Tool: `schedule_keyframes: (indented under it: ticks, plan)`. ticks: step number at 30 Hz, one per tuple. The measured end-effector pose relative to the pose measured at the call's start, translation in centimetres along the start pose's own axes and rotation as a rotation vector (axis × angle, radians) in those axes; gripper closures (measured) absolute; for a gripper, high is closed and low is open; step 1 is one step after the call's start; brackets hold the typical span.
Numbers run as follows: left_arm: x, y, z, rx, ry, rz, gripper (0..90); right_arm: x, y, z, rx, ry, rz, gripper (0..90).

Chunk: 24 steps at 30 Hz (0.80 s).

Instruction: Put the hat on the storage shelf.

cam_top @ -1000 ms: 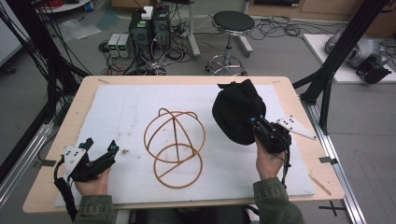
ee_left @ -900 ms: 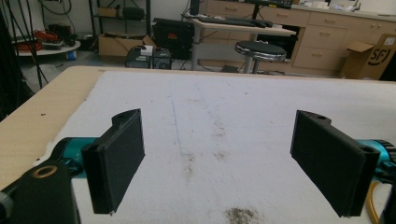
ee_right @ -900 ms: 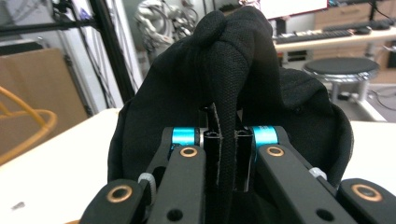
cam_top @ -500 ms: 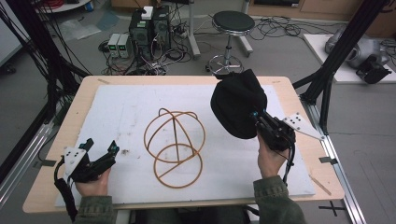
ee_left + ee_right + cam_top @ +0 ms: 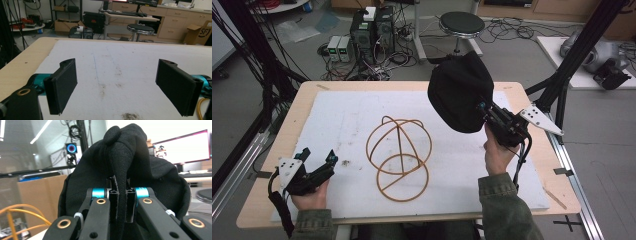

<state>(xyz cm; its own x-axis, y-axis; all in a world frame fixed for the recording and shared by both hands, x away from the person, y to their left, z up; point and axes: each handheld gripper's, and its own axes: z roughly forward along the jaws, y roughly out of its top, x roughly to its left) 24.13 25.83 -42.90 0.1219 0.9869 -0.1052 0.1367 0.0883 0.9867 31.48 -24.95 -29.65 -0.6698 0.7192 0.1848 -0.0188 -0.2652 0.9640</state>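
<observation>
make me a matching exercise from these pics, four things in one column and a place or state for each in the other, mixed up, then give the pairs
Things
1. black hat
2. wire stand
3. left gripper
4. round stool

Places or states
A. on the floor beyond the table
B. open, low over the white mat, with nothing between its fingers
C. held up off the table, a fold of it pinched by the right gripper
D. standing on the white mat near the table's middle

Pairs: 1-C, 2-D, 3-B, 4-A
</observation>
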Motion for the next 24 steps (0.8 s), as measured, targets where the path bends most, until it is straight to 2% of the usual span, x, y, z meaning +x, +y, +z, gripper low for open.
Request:
schedule_keyframes:
  ticks: [1, 2, 4, 5, 6, 7, 9, 10, 12, 14, 16, 18, 24]
  plan:
    - [-0.1, 0.0, 0.0, 0.001, -0.001, 0.003, 17.6, 0.0, 0.0, 0.0, 0.0, 0.0, 0.0, 87.1]
    - [-0.1, 0.0, 0.0, 0.001, -0.003, 0.005, 17.6, 0.2, 0.2, 0.1, -0.007, 0.03, 0.008, 87.1]
    - [-0.2, 0.0, 0.1, 0.004, -0.007, 0.006, 17.6, 0.3, 0.3, 0.2, -0.011, 0.048, 0.011, 87.1]
    - [-0.2, 0.0, 0.1, 0.005, -0.008, 0.007, 17.6, 0.4, 0.5, 0.4, -0.011, 0.092, 0.019, 87.1]
    - [-0.2, 0.0, 0.1, 0.004, -0.009, 0.004, 17.6, 0.4, 0.6, 0.5, -0.011, 0.116, 0.024, 87.1]
    - [-0.2, 0.0, 0.1, 0.003, -0.008, 0.003, 17.6, 0.4, 0.6, 0.5, -0.011, 0.116, 0.024, 87.1]
    - [-0.1, 0.0, 0.1, 0.002, -0.009, 0.003, 17.6, 0.1, 0.7, 0.9, -0.013, 0.184, 0.057, 87.1]
    - [-0.1, 0.0, 0.1, 0.004, -0.008, 0.001, 17.6, 0.0, 0.8, 1.0, -0.015, 0.203, 0.073, 87.0]
    - [-0.1, 0.0, 0.0, 0.006, -0.008, 0.002, 17.6, -0.3, 0.8, 1.4, -0.022, 0.279, 0.114, 87.1]
    - [0.0, 0.0, 0.0, 0.007, -0.006, 0.003, 17.6, -0.4, 0.7, 1.6, -0.023, 0.309, 0.129, 87.0]
    - [0.0, 0.0, 0.1, 0.008, -0.008, 0.0, 17.6, -0.1, 0.7, 1.8, -0.013, 0.345, 0.131, 87.1]
    - [-0.1, 0.0, 0.1, 0.005, -0.008, -0.001, 17.6, 0.1, 0.7, 1.9, -0.011, 0.354, 0.123, 87.0]
    - [-0.2, -0.1, 0.1, 0.008, -0.011, 0.003, 17.7, 1.5, 0.9, 2.4, 0.024, 0.427, 0.099, 87.0]
